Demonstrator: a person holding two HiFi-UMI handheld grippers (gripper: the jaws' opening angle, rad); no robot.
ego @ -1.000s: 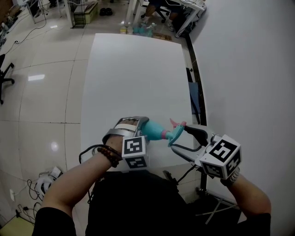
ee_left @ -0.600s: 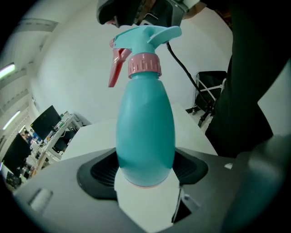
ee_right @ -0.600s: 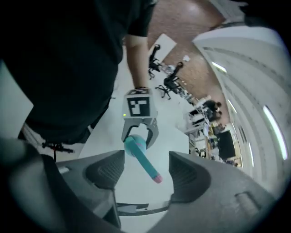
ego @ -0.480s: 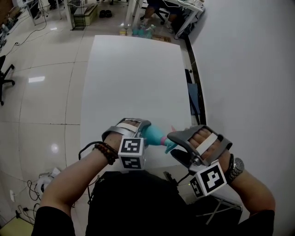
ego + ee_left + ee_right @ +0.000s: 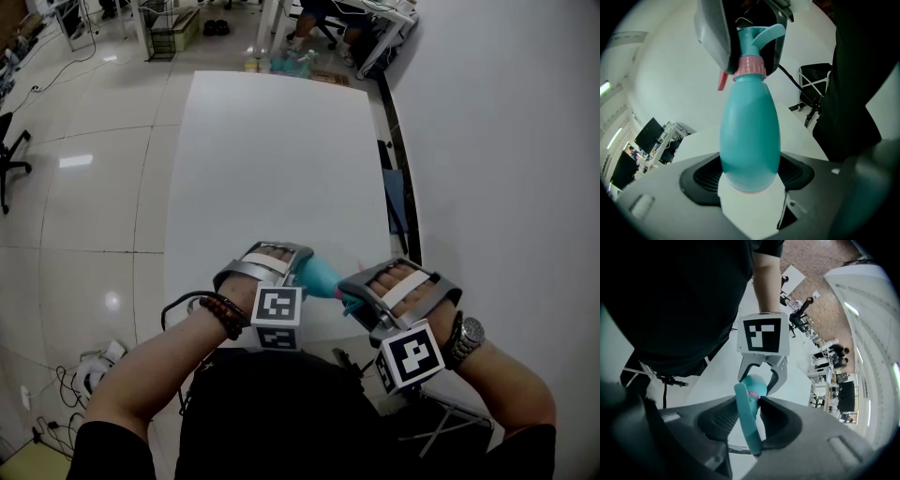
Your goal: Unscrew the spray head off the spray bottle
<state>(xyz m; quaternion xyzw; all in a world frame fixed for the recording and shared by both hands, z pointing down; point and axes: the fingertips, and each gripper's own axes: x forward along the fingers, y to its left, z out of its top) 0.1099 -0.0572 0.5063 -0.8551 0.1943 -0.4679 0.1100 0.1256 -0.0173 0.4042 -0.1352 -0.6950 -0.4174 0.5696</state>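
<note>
Left gripper (image 5: 750, 187) clamps the bottle (image 5: 317, 274) base, low centre of head view, over the near desk (image 5: 272, 150) edge. Long axis runs left-right, spray head (image 5: 757, 37) toward the right. Right gripper (image 5: 749, 416) jaws have just been closing and now pinch the head, coaxial for the twist.

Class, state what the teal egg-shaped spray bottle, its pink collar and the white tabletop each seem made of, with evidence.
Teal egg-shaped spray bottle: probably plastic, smooth semi-gloss; soft highlights, uniform colour. Pink ribbed collar: likely moulded plastic; fine vertical ridges. White tabletop: matte laminate or painted board, unclear; flat, even, no grain.
</note>
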